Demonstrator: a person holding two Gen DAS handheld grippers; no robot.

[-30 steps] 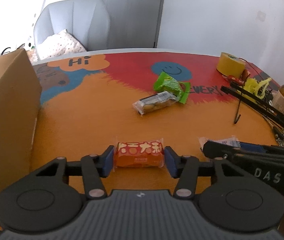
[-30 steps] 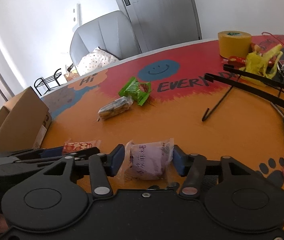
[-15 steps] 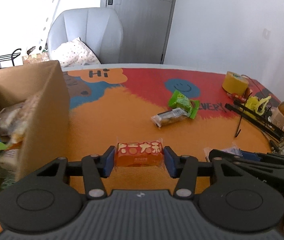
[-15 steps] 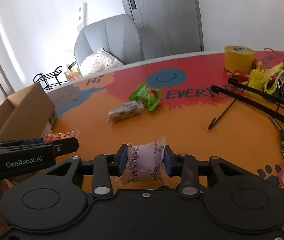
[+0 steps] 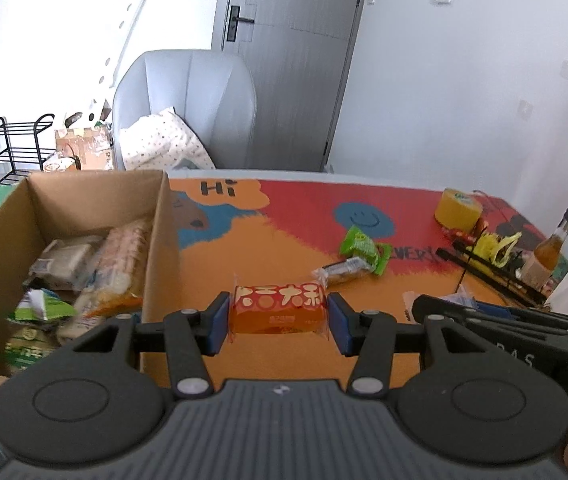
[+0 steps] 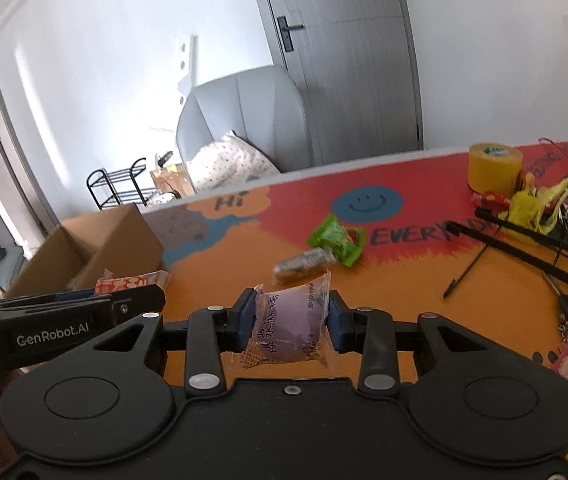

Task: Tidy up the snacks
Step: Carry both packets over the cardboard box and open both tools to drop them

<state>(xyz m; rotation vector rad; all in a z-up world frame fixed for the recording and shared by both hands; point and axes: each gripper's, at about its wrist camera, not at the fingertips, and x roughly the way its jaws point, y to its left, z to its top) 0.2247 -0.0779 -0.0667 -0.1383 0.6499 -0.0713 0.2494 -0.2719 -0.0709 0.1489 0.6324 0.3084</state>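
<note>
Inside cardboard box (image 5: 160, 216), several wrapped snacks (image 5: 120, 264), blurred, perhaps biscuits.

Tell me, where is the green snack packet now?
In both wrist views the green snack packet lies on the table right of centre, just below the blue smiley face, touching a clear-wrapped snack bar.

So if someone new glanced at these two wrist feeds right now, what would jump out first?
Each gripper has a snack pinched: the left gripper clamps an orange packet, and the right gripper squeezes a purple pouch, both above the bright orange and red table. To the left stands an open cardboard box holding snacks, while a green packet and a clear-wrapped snack lie mid-table.
</note>
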